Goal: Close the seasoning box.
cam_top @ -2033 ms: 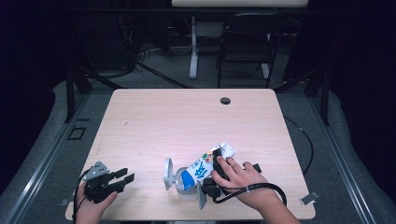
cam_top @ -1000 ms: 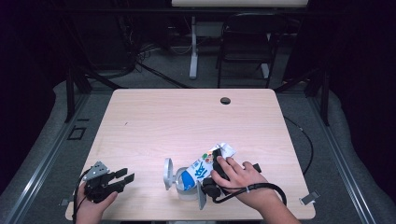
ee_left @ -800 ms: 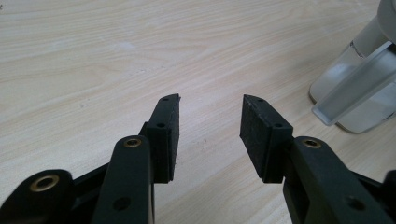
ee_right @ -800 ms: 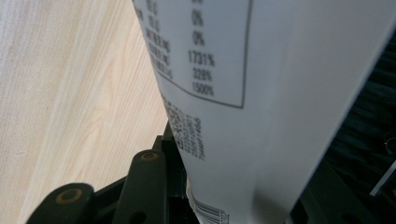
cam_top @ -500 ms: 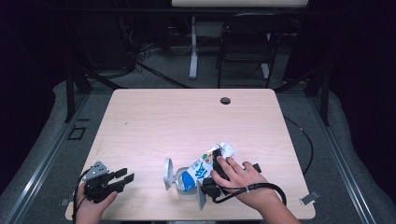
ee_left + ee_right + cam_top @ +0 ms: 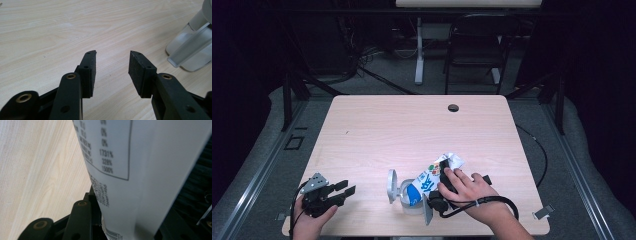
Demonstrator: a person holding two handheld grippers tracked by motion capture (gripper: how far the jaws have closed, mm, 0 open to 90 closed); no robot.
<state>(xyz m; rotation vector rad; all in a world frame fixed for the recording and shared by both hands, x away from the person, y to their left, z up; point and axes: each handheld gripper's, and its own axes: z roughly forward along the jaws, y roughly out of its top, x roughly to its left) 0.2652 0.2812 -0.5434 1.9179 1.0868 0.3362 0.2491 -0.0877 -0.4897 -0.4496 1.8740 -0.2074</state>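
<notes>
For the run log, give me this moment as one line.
left gripper: open, idle on table | right gripper: shut on packet | packet tilted over clear container

change: none | packet (image 6: 432,179), tongs unmoved (both pairs)

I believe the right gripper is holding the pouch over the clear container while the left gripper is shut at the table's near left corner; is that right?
Not quite: the left gripper is open, its jaws apart with bare table between them, as the left gripper view shows. The rest holds: the right gripper holds the pouch over the clear container.
</notes>
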